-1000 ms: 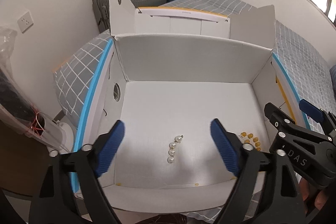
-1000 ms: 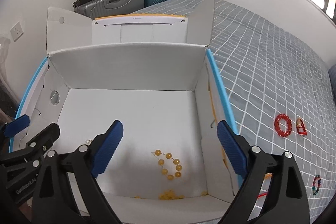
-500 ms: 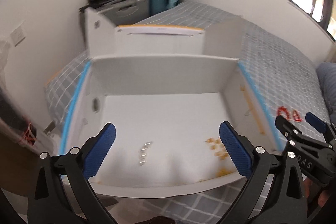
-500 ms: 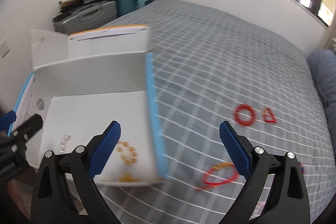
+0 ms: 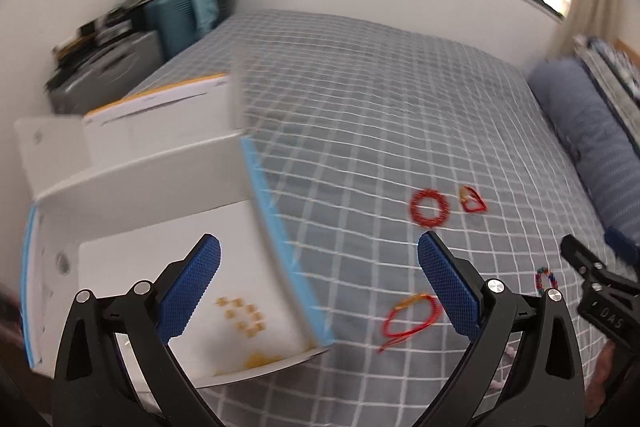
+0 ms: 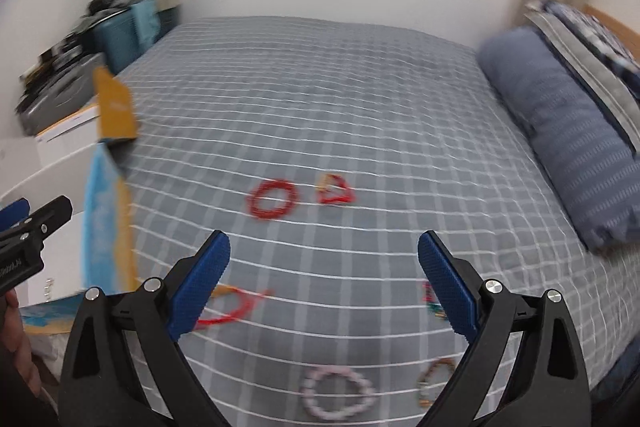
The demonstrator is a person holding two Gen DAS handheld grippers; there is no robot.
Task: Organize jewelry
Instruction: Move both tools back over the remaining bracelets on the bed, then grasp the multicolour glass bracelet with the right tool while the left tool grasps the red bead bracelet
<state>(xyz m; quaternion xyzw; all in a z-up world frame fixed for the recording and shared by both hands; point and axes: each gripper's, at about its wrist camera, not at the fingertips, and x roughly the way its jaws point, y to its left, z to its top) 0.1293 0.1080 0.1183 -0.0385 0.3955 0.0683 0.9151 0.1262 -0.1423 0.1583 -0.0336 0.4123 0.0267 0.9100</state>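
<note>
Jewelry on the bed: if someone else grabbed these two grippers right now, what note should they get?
Left gripper: open, empty. Right gripper: open, empty, over the bedspread.
Done: yellow beads lie in the white box.
Left on the bed: red beaded bracelet, red triangular piece, red cord loop, multicolour bracelet, pink bracelet, brownish bracelet.
Both views are blurred, so look again before grasping.
</note>
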